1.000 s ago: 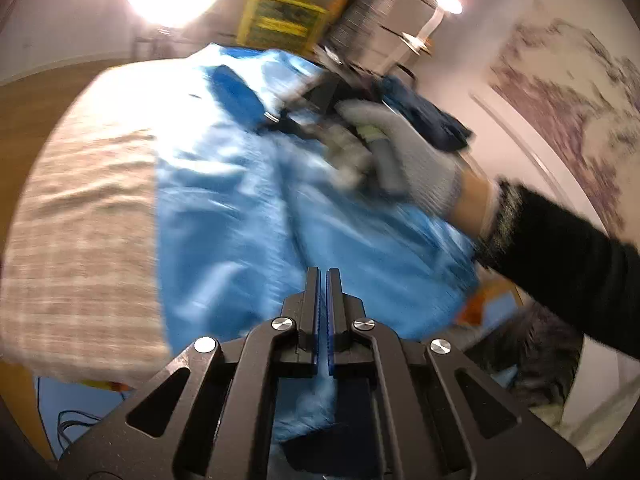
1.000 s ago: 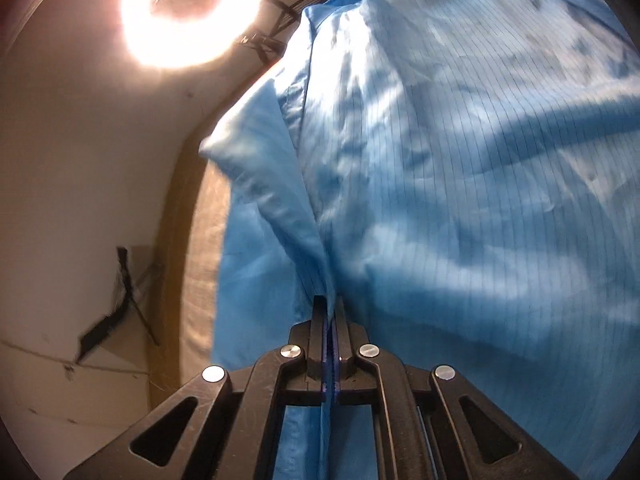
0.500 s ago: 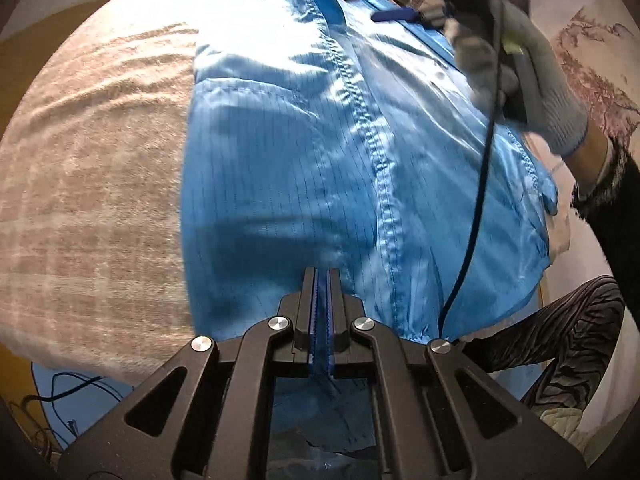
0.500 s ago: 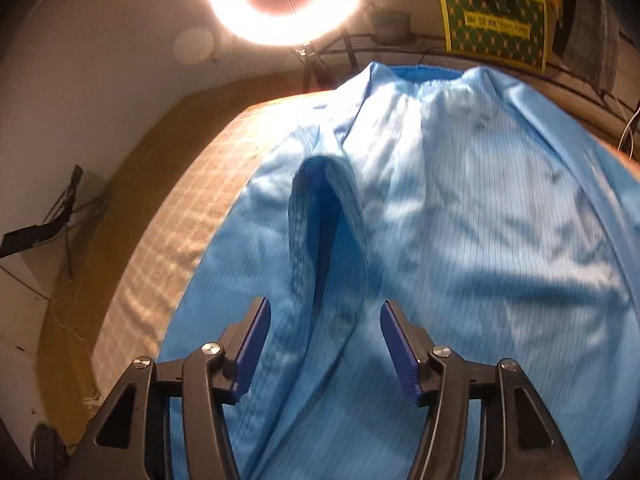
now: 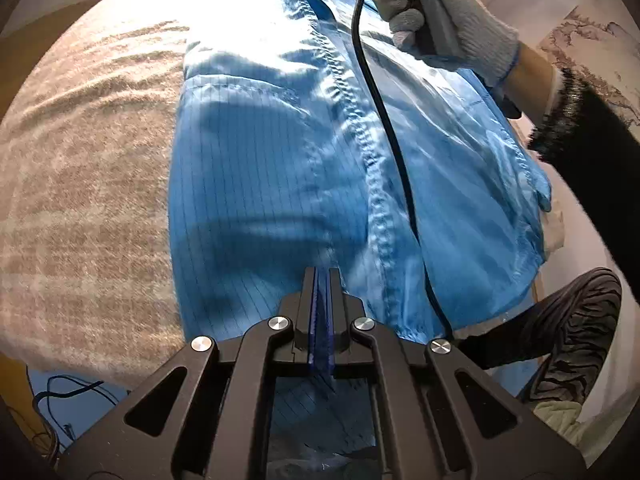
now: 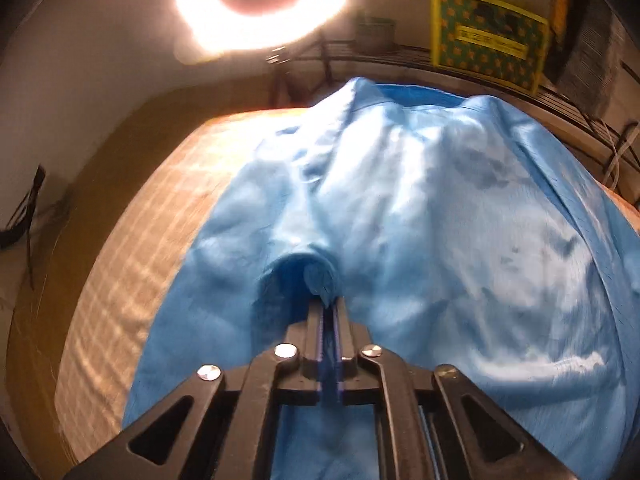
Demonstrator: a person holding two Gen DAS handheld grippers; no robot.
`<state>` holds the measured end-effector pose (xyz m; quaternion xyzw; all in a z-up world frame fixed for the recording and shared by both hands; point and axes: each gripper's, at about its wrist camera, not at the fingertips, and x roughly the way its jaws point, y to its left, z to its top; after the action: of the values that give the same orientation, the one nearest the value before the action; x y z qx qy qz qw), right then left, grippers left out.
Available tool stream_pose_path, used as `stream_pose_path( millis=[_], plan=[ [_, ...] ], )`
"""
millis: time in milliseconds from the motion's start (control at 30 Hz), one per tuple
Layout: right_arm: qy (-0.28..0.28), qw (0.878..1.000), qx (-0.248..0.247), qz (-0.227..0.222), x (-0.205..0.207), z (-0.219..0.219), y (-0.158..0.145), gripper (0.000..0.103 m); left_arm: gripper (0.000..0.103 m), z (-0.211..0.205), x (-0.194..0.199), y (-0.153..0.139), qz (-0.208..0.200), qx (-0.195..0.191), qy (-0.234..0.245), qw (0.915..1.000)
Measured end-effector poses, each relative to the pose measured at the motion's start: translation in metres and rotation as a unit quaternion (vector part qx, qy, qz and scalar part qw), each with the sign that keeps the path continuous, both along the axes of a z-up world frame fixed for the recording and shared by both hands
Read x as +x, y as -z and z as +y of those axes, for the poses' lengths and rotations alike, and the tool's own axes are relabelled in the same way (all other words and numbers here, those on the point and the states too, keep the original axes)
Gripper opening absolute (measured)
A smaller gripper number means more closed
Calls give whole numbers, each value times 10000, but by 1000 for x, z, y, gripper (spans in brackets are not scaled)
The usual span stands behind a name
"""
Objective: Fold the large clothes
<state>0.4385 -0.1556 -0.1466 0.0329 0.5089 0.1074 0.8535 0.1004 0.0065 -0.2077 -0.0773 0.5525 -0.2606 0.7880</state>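
- Left gripper (image 5: pixel 321 276): jaws pressed together, pinching the near hem of the blue striped jacket (image 5: pixel 272 184), a thin fold of cloth showing between the pads.
- Right gripper (image 6: pixel 329 308): jaws pressed narrow on a bunched ridge of the same jacket (image 6: pixel 440 240), blue fabric caught in the slit between the pads.
- Just ahead of the left tips: jacket spread flat, puckered zipper seam (image 5: pixel 360 128) running away from the tongs, slightly right of them.
- Over that seam, right of the left tips: black cable (image 5: pixel 384 120) trailing down from above.
- Far ahead and right of the left tongs: grey gloved hand (image 5: pixel 452 20) gripping a dark handle, black sleeve (image 5: pixel 592 152) behind it.
- Left of both tongs: beige checked bed cover (image 5: pixel 80 184) under the jacket.
- Just ahead of the right tips: hollow tunnel of cloth, then rumpled fabric reaching to the collar end.
- Far beyond the right tongs: glaring ring light (image 6: pixel 260 0), and to its right a yellow and green patterned box (image 6: pixel 488 40) on a wire shelf.
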Motion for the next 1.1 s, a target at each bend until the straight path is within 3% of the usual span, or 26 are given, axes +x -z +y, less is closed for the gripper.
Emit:
stream_pose_path(
  millis=[133, 267, 367, 400, 433, 500, 700, 833, 1000, 1100],
  plan=[
    [272, 9994, 28, 233, 10, -26, 25, 0, 0, 1, -6, 1, -4, -72, -41, 10000],
    [97, 9995, 248, 161, 7, -27, 25, 1, 0, 5, -10, 3, 123, -298, -212, 9993],
    [104, 9994, 336, 79, 1, -32, 10, 13, 0, -1, -20, 1, 55, -299, -215, 9993],
    [91, 9992, 393, 14, -2, -34, 2, 30, 0, -4, -24, 0, 53, -348, -197, 9992],
    [69, 9989, 460, -100, -8, -38, -8, 39, 0, -6, -29, -4, -17, -336, -206, 9992],
    [-2, 9980, 604, -209, -19, -46, -25, 39, 0, -6, -37, -10, -130, -384, -259, 9988],
    [-173, 9928, 1089, -476, -75, -77, -79, 40, 0, -4, -59, -2, 28, -734, -522, 9959],
    [-337, 9892, 1272, -639, -125, -109, -110, 41, 0, -35, -66, -12, -604, 113, 19, 9981],
    [-444, 9859, 1353, -880, -201, -163, -133, 57, 0, -25, -64, -22, -544, 114, -193, 9983],
    [-307, 9864, 1277, -986, -239, -193, -141, 59, 0, -22, -63, -42, -766, 41, -310, 9966]
  ],
)
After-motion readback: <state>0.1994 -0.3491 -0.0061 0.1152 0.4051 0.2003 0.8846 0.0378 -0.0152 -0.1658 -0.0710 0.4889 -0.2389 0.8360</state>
